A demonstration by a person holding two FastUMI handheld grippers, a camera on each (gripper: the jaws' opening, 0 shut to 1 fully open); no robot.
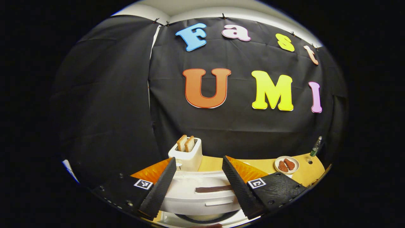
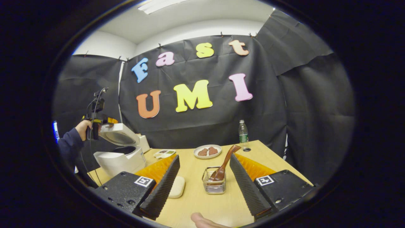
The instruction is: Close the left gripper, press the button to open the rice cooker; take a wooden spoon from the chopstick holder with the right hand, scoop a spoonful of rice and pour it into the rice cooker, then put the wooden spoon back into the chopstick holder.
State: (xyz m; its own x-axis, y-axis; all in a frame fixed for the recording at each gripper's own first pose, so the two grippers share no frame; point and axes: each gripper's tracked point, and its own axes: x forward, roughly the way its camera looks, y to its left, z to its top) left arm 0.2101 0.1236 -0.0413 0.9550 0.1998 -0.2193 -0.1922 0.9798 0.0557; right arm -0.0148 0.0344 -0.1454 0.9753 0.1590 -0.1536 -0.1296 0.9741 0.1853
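rice cooker [image 2: 121, 152] lid up, sits at table's [image 2: 196, 196] left edge; left gripper [image 2: 95, 122] in a hand [image 2: 83, 128] right at the raised lid, its fingers spread in left gripper view. right gripper [image 2: 204, 180] fingers wide apart, holding nothing. wooden spoon [image 2: 224, 164] leans in wire chopstick holder [image 2: 214, 181], right of the cooker, between the right fingers. bottle [image 2: 243, 133] label unreadable

rice cooker [image 2: 121, 156] open, wooden spoon [image 2: 225, 164] in holder [image 2: 214, 182]
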